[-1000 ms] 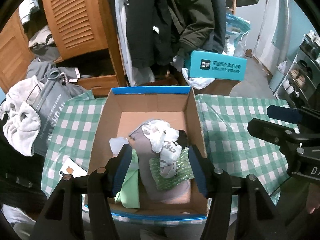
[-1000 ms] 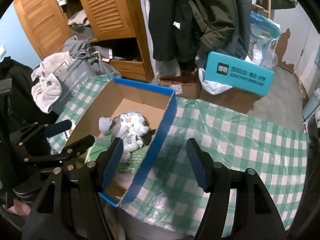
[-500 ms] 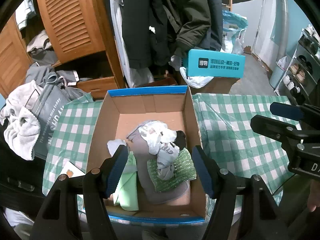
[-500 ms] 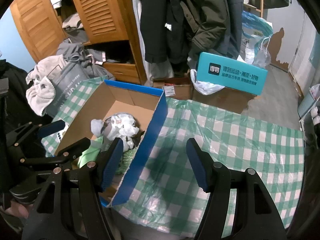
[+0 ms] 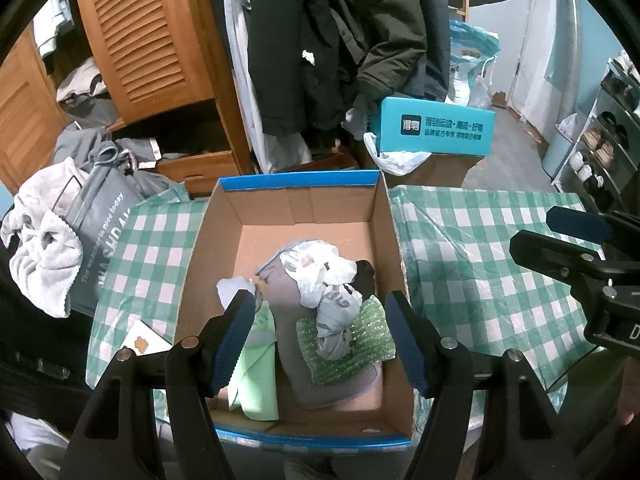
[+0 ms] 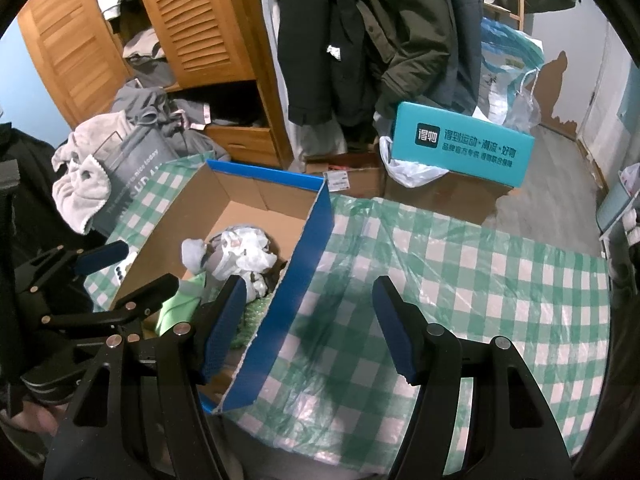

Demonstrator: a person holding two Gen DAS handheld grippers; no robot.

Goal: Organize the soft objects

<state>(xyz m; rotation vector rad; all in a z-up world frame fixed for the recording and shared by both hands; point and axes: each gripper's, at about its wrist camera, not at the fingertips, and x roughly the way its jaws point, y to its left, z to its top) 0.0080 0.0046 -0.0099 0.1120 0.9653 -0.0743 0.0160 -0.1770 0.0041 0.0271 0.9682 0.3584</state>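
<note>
The table (image 5: 472,264) is covered in a green-and-white check, and the box (image 5: 384,240) on it is brown cardboard edged in blue. Inside are seen a grey cloth (image 5: 288,332), a pale green cloth (image 5: 258,364), a green bubbled sheet (image 5: 372,340) and a white printed garment (image 5: 320,268). Behind, a teal carton (image 5: 436,130) is marked with white lettering.

- Green-and-white checked tablecloth (image 6: 460,280) covering the table.
- Teal printed box (image 5: 434,131) on a brown carton beyond the table.
- Louvred wooden wardrobe door (image 5: 148,36) behind.
- Dark coats (image 6: 360,32) hanging.
- Grey tote bag (image 5: 100,236) at left, pale towel (image 5: 42,268) draped beside it.
</note>
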